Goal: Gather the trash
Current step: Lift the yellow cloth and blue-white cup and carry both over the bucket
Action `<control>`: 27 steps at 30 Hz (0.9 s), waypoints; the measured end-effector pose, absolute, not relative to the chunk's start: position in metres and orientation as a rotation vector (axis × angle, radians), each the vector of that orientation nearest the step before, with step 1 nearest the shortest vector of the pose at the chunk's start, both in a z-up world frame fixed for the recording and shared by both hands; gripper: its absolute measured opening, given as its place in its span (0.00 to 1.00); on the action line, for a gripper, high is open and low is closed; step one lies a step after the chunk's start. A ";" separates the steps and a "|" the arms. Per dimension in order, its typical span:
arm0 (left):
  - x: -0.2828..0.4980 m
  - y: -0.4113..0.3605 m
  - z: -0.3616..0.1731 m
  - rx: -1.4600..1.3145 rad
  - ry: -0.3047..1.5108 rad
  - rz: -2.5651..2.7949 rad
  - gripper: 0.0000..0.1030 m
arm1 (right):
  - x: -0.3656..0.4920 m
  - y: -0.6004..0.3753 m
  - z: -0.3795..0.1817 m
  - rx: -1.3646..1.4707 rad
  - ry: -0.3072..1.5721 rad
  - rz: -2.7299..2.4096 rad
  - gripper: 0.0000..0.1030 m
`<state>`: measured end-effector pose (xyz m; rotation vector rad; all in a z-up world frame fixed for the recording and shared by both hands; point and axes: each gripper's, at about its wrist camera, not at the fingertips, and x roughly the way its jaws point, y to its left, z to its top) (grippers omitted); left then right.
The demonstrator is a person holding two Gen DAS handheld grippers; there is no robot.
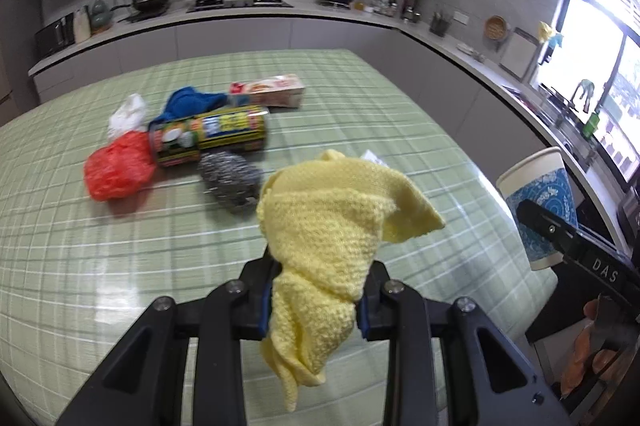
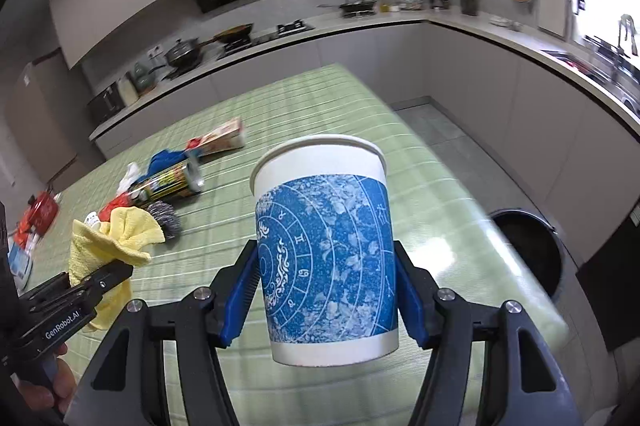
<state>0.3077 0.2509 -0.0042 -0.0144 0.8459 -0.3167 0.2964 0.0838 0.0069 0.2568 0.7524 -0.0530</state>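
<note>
Cup point(image 2: 326, 250) upright, pinched between right fingers point(image 2: 408, 294).

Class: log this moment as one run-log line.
left claw: shut on yellow cloth | right claw: shut on paper cup | bin: open
</note>
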 end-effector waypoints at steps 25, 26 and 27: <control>0.312 -0.097 -0.029 -0.037 0.889 -0.414 0.31 | 0.270 -0.278 -0.043 0.305 0.802 -0.105 0.63; 0.314 -0.106 -0.034 -0.032 0.896 -0.414 0.31 | 0.271 -0.286 -0.048 0.313 0.810 -0.106 0.63; 0.315 -0.114 -0.040 -0.026 0.904 -0.410 0.31 | 0.273 -0.294 -0.057 0.316 0.819 -0.107 0.63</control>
